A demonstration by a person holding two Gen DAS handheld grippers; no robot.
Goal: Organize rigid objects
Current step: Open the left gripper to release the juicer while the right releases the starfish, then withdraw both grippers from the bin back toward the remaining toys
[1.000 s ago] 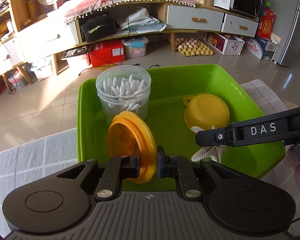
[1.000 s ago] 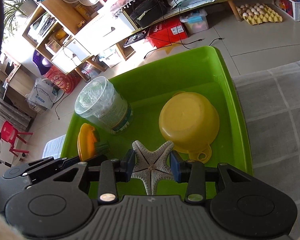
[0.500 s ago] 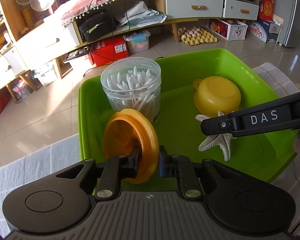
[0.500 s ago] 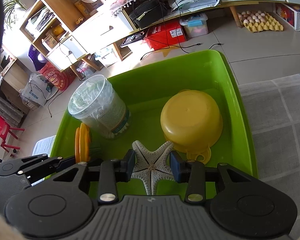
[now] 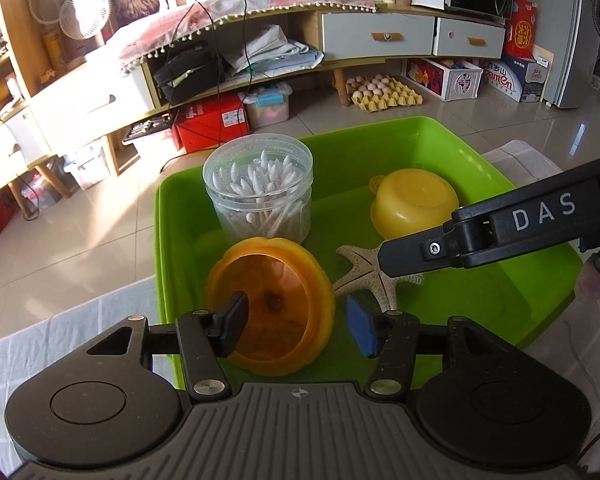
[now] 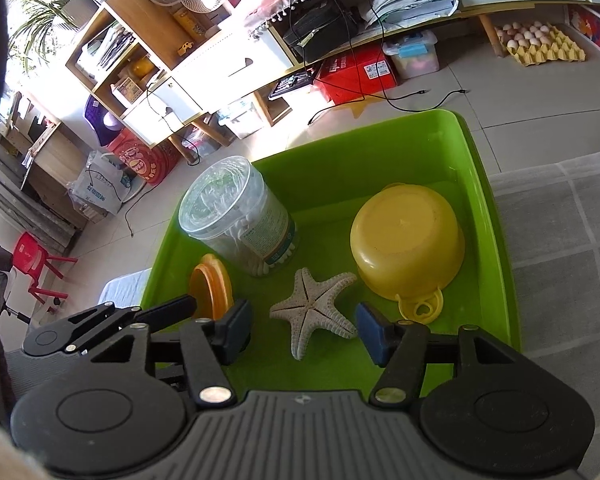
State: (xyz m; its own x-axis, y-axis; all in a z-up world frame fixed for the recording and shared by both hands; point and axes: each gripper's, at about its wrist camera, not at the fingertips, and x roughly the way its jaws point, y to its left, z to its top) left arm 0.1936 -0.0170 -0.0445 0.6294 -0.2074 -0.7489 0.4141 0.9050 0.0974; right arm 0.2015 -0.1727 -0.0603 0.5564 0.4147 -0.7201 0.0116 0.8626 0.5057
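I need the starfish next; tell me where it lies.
The starfish lies flat in the green bin, near its front, between the orange lid and the upturned yellow bowl.

A translucent orange plastic lid [image 5: 270, 308] stands tilted on its edge near the front-left of the bright green plastic bin [image 5: 380, 136], just in front of a clear cylindrical jar of cotton swabs [image 5: 259, 196]. A pale, ridged starfish [image 6: 314, 308] lies flat on the bin floor beside an overturned yellow plastic bowl [image 6: 406, 236], whose loop handle points toward the near wall.

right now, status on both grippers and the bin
Left gripper open, orange lid between its jaws. Right gripper open over starfish. Both in green bin; nothing blocking.
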